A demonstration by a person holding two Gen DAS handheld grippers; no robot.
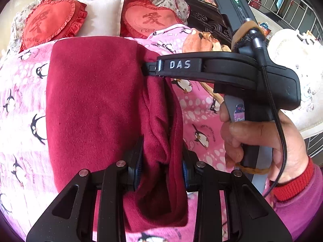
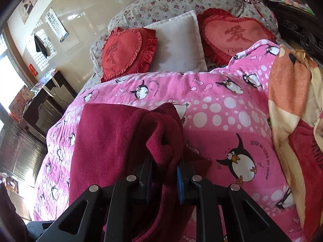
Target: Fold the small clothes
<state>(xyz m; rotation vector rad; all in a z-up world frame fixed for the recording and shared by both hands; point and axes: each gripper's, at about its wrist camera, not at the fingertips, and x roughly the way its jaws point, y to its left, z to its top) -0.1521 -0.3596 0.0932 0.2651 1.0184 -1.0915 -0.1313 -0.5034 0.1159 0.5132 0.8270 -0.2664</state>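
**Both grippers clamp a bunched edge of a dark red garment on the bed**

A pink penguin-print blanket (image 1: 20, 92) covers the bed, and the dark red garment (image 1: 92, 104) lies on it, its broad flat part spread toward the left side and its far edge reaching toward the pillows at the head of the bed. The garment's right edge is gathered into thick folds.

In the left wrist view, the left gripper (image 1: 162, 167) has its jaws drawn in narrow around those folds at the near end, the blue pads pressing the cloth on both sides. Further up the same bunched edge, the right gripper (image 1: 148, 68) comes in from the right, its tip pinched on the fabric. A hand (image 1: 260, 141) with a red knitted cuff grips its handle, and a black cable (image 1: 276, 109) runs down beside it.

In the right wrist view, the right gripper (image 2: 164, 173) is closed narrow on a thick roll of the garment (image 2: 113, 137), the cloth hanging between and over its fingers.

At the head of the bed sit 2 red heart-shaped cushions (image 1: 50, 22) with a white pillow (image 1: 101, 16) between them. An orange and cream blanket (image 2: 290, 92) lies heaped along the bed's right edge.
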